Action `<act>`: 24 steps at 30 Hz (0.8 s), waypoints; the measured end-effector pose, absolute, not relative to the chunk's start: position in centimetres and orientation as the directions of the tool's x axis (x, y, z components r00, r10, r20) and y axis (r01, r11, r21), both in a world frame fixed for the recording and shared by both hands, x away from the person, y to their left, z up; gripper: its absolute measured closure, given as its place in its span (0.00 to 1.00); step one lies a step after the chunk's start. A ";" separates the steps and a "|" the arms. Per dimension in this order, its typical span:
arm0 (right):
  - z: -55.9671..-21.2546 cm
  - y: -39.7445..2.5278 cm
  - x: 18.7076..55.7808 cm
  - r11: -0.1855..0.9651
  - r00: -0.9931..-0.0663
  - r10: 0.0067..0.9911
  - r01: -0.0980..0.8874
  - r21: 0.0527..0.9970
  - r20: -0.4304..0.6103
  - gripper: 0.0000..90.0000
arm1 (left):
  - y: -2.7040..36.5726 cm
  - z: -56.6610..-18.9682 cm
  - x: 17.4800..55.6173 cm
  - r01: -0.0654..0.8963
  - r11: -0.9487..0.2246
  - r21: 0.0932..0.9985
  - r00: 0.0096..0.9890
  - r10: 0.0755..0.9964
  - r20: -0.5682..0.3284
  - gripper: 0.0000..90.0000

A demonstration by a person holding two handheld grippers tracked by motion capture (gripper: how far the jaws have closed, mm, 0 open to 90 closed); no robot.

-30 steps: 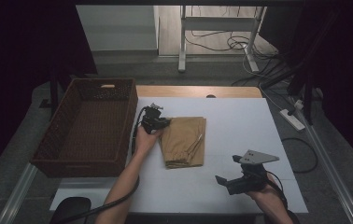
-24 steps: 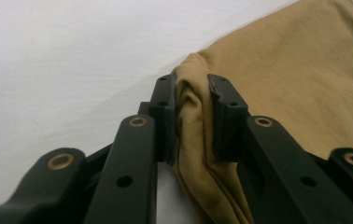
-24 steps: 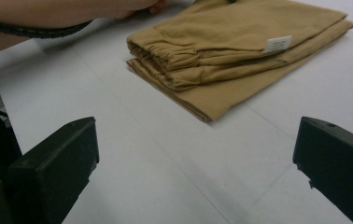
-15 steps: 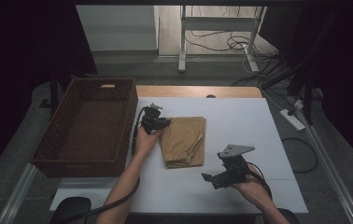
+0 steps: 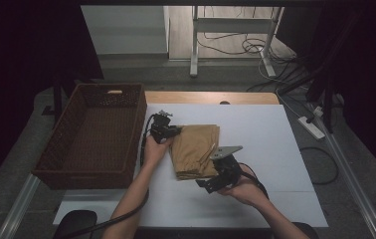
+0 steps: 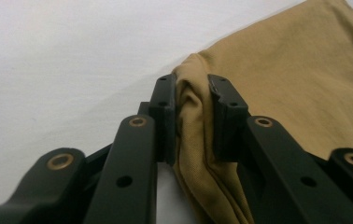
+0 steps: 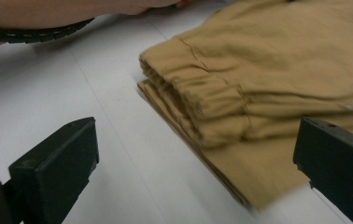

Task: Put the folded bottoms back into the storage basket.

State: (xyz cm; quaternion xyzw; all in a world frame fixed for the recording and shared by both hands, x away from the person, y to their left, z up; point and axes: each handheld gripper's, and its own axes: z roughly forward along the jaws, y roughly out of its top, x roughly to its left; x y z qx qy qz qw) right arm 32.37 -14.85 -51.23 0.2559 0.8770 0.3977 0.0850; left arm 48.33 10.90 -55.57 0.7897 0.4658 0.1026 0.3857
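A folded tan garment [image 5: 194, 149] lies on the white table [image 5: 275, 149], its elastic waistband end toward the person. My left gripper [image 5: 168, 132] is at the garment's left edge, shut on a bunched fold of the tan cloth [image 6: 191, 116]. My right gripper [image 5: 207, 184] sits just off the garment's near right corner, jaws wide open with nothing between them. In the right gripper view the waistband [image 7: 202, 102] lies ahead between the spread jaws, and the left forearm [image 7: 48, 14] crosses the far side.
A brown wicker basket [image 5: 56, 159] stands at the table's left. A wooden strip [image 5: 211, 97] borders the table's far edge. Cables [image 5: 235, 47] and a power strip [image 5: 311, 127] lie on the floor behind and to the right.
My right gripper has moved left across the table from the front right corner up to the garment's near edge. The left gripper and garment have stayed put.
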 end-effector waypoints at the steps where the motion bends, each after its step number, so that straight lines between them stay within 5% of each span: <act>1: -51.3 -14.5 32.5 0.559 -0.859 0.510 0.378 0.738 0.054 0.01 | 10.9 -55.6 48.3 0.657 -0.268 0.705 0.545 0.815 -0.197 0.82; 21: -54.1 -7.6 35.5 0.708 -0.917 0.398 0.304 0.637 -0.005 0.03 | 10.8 -55.5 48.2 0.653 -0.275 0.705 0.544 0.818 -0.185 0.81; 24: -54.9 -7.3 35.3 0.760 -0.929 0.358 0.233 0.607 -0.092 0.10 | 10.8 -55.5 48.3 0.654 -0.273 0.705 0.544 0.818 -0.188 0.81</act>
